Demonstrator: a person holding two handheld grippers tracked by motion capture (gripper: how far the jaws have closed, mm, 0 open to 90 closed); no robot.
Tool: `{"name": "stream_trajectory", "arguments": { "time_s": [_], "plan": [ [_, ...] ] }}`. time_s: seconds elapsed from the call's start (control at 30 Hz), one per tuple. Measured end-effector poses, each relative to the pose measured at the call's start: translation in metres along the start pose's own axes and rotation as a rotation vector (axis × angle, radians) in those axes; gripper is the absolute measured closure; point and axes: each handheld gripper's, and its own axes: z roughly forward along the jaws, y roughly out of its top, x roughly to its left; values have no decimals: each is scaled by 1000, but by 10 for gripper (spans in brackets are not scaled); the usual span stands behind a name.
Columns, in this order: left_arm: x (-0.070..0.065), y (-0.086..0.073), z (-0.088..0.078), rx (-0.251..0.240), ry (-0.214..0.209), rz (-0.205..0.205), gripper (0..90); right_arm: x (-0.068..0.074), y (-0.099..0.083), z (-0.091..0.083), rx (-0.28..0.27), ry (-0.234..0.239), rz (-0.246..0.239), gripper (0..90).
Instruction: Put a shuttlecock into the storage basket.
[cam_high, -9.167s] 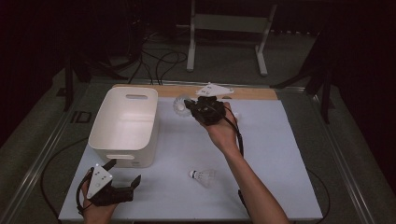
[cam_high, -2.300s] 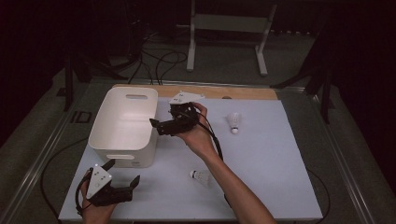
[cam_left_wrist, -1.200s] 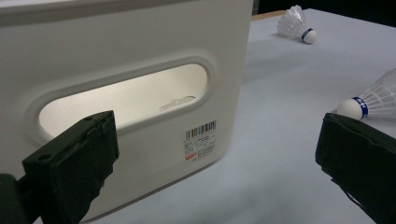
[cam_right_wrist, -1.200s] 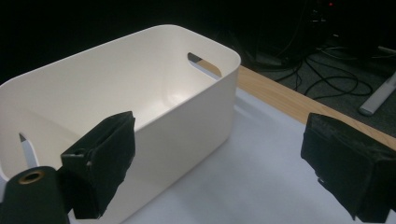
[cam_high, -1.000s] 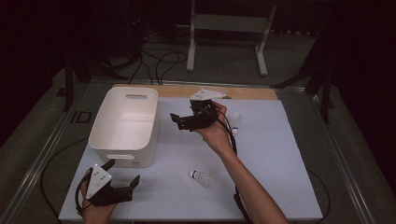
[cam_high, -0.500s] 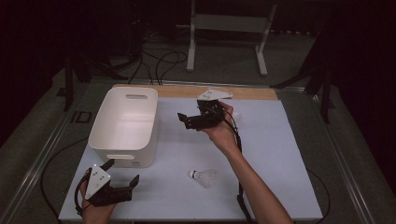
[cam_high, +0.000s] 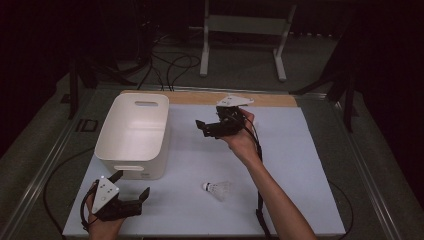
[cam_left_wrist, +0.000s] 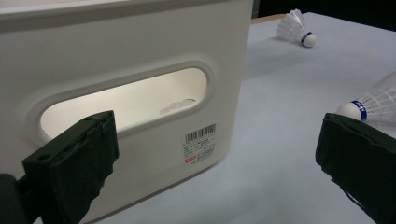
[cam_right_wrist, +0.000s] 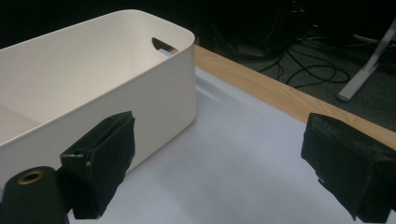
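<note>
While the right gripper (cam_high: 202, 127) is hovering wide open and empty beside the white bin (cam_high: 131, 135), a shuttlecock (cam_high: 216, 189) is lying near the open, empty left gripper (cam_high: 131, 189).

The left black hand-held gripper (cam_high: 131, 202) carries a grey three-cornered plate with small screws; the right black hand-held gripper (cam_high: 206, 128) has one too, trailing a black cable. Both forearms are bare, without sleeves.
</note>
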Motion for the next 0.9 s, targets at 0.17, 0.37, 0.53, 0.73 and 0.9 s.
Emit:
{"name": "stream_trajectory", "arguments": {
  "time_s": [0.17, 0.37, 0.53, 0.73, 0.9],
  "plan": [
    [0, 0, -1, -1, 1, 2, 0, -6, -3, -1, 2, -14, 6, 97],
    [0, 0, -1, -4, -1, 0, 0, -12, -4, -3, 3, -27, 12, 98],
    [0, 0, -1, -10, -2, -3, 0, -19, -6, -6, 4, -42, 21, 97],
    [0, 0, -1, -11, -3, -1, 0, -26, -8, -8, 7, -58, 26, 97],
    [0, 0, -1, -11, -3, -1, 0, -32, -10, -9, 15, -70, 34, 97]
  ]
}}
